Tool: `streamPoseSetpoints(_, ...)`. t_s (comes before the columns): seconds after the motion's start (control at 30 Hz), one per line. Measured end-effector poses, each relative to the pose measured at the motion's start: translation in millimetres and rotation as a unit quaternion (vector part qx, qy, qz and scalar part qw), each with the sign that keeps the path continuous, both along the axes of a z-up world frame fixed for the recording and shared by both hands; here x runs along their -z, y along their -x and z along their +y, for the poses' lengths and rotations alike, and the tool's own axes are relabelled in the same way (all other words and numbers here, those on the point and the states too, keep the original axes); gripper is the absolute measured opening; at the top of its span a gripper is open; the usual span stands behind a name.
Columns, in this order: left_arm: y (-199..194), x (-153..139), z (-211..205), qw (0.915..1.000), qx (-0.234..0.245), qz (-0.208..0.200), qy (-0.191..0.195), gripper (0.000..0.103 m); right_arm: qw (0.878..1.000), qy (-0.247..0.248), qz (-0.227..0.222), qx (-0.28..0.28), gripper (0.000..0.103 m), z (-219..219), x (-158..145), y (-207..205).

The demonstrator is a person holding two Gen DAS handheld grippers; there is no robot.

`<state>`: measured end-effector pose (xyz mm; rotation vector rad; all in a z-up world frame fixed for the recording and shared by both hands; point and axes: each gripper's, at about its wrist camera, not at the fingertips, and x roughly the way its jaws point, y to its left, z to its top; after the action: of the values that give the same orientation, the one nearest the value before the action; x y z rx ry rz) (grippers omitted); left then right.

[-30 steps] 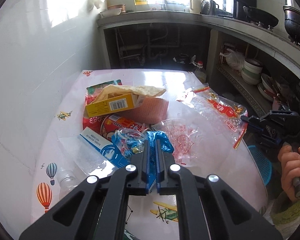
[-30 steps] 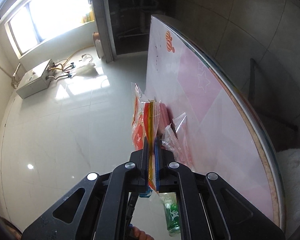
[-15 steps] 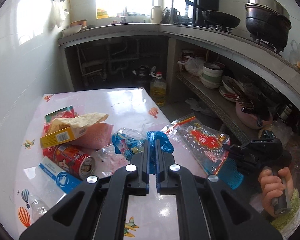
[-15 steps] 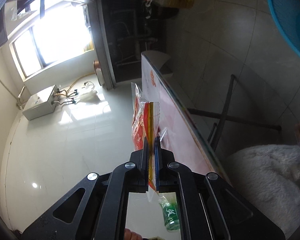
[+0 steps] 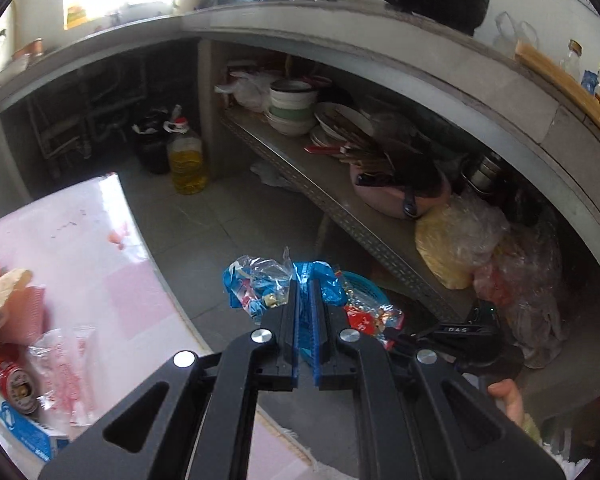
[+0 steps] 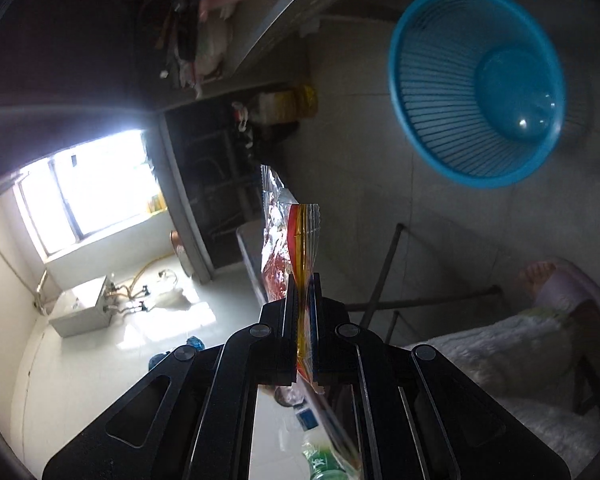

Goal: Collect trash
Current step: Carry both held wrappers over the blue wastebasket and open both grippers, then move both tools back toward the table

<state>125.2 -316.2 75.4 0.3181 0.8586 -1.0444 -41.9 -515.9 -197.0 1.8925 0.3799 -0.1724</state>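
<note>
Between your left gripper's (image 5: 305,292) fingers a blue wrapper (image 5: 256,284) is clamped, its crumpled bulk spilling out to the left of the tips. Just past those tips, and a little to their right, the rim of the blue basket (image 5: 364,286) shows on the floor, so this hand is almost over it. Your right gripper (image 6: 304,280) is likewise shut on a red bag (image 6: 296,240), which stands out long and thin beyond the fingers. From that gripper the basket (image 6: 476,92) lies well ahead and off to the right, its mouth open toward the camera. Judging by this, your left hand is the nearer one; the right needs to swing right before letting go. Behind the basket, on the table (image 5: 132,292), a can (image 5: 8,376) and more wrappers wait.
</note>
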Motion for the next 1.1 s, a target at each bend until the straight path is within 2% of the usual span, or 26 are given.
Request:
streamPoseSetpoints(0.13,12.8,35.9,-62.4,0.9977,0.045,0.035,-0.037,0.004,0.998,-0.016,0.041,0.047,0.004,-13.5,28.5,26.6)
streamPoseSetpoints(0.23,20.0,69.8,-102.5,0.9941,0.059,0.058,-0.069,0.004,0.994,-0.019,0.078,0.069,0.004,-20.8,47.0,36.4)
streamPoseSetpoints(0.37,25.7,115.7,-144.7,0.9861,0.079,0.088,-0.117,0.004,0.989,-0.015,0.118,0.089,0.004,-31.6,67.2,41.2)
streamPoseSetpoints(0.53,26.5,162.1,-187.1,0.9786,0.093,0.087,-0.162,0.005,0.982,0.008,0.159,0.097,0.009,-41.2,81.4,24.4)
streamPoseSetpoints(0.57,26.9,171.0,-195.3,0.9774,0.095,0.083,-0.17,0.005,0.981,0.016,0.168,0.095,0.012,-42.0,84.9,21.3)
streamPoseSetpoints(0.6,27.3,178.2,-202.2,0.9759,0.099,0.08,-0.177,0.011,0.979,0.023,0.18,0.092,0.016,-43.4,88.6,16.6)
streamPoseSetpoints(0.67,28.4,189.8,-210.4,0.9735,0.1,0.074,-0.192,0.026,0.974,0.03,0.206,0.09,0.052,-43.0,97.5,13.5)
streamPoseSetpoints(0.7,27.7,193.7,-212.1,0.9729,0.097,0.074,-0.197,0.034,0.971,0.032,0.218,0.091,0.055,-39.9,99.2,15.3)
streamPoseSetpoints(0.8,22.2,195.0,-206.6,0.9737,0.087,0.093,-0.189,0.043,0.97,0.027,0.229,0.082,0.055,-37.6,105.7,13.9)
streamPoseSetpoints(1.1,9.9,166.8,-180.9,0.9822,0.07,0.079,-0.155,0.053,0.966,0.077,0.241,0.046,0.055,-28.0,87.1,20.5)
